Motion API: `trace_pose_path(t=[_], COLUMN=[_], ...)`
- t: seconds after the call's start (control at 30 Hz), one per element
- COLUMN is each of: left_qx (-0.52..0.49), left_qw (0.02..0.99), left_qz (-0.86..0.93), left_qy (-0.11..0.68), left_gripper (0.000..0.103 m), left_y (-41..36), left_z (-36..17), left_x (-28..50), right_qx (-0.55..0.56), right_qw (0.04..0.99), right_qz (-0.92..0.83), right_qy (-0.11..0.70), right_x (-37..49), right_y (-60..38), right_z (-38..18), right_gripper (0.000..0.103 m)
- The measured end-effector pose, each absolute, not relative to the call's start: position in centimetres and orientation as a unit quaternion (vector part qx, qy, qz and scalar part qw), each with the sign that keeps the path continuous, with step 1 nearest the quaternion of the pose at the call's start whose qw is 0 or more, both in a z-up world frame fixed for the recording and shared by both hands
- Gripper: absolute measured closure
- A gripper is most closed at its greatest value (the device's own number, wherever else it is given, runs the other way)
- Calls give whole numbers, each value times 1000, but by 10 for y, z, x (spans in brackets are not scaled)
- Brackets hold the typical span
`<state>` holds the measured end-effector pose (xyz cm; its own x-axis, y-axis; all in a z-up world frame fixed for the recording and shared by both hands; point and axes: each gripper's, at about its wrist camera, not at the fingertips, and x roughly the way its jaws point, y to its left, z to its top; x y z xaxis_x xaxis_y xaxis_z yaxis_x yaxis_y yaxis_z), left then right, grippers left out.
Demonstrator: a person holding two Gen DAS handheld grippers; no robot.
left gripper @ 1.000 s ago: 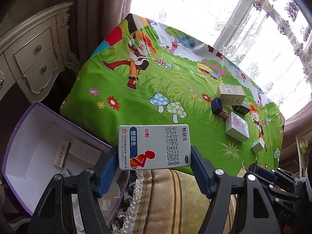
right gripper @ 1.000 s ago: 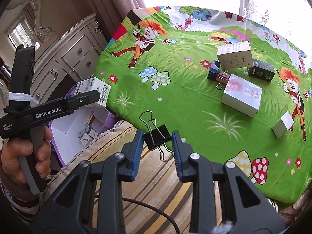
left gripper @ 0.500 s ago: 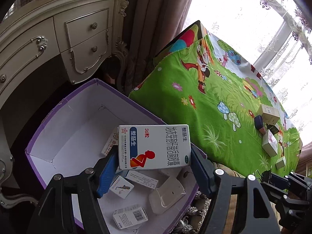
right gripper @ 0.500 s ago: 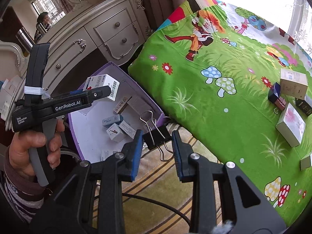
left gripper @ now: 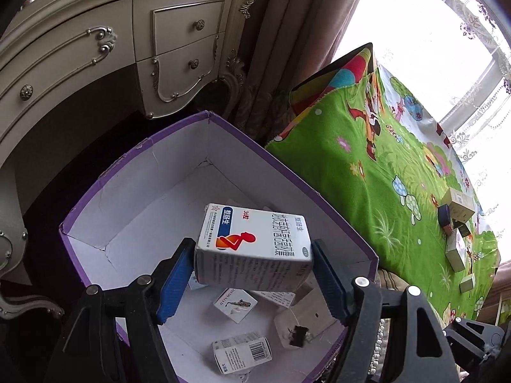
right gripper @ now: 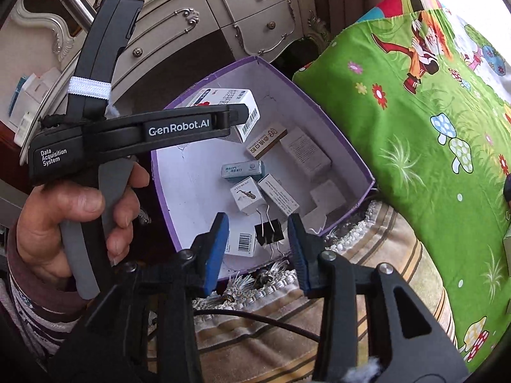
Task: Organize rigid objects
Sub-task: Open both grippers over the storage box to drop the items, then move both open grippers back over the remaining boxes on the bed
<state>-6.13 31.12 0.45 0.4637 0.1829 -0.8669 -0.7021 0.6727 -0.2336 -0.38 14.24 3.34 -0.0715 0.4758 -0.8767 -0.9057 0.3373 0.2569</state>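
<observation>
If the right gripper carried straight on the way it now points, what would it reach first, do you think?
Probably the black binder clip, loose between the right gripper's just-opened pads, over the purple box. Beyond it lie the box's floor and a barcoded carton, though depth is hard to judge.

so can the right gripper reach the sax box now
Probably yes: the sax box lies uncovered just beyond the right gripper, whose jaws have just been opening; only the clip between them is in the way.
</observation>
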Motion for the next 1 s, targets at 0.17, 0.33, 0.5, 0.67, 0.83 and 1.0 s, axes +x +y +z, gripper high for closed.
trace_pose_path(t=[0.17,0.33,0.5,0.67,0.83,1.0], left_qx=[-302,-274,-252,-224,-203,-186], left_qw=[809,828,845,857,862,868], left_qz=[274,265,240,217,205,191], left_qy=[424,410,405,409,416,419], left_gripper=[29,27,26,26,26,26], left_y=[311,296,278,256,237,219], left_z=[5,12,20,28,35,42], left_x=[-62,-52,-38,-22,-6,10], right_qx=[-222,-215,-202,-195,-177,-151], right_qw=[657,682,719,763,799,816], right_qz=[528,513,483,441,401,376], right_qy=[490,476,457,431,411,412], right_x=[-4,3,21,39,55,74], right_y=[139,123,101,74,44,14], right_z=[36,43,54,66,76,80], right_gripper=[37,29,23,18,17,17])
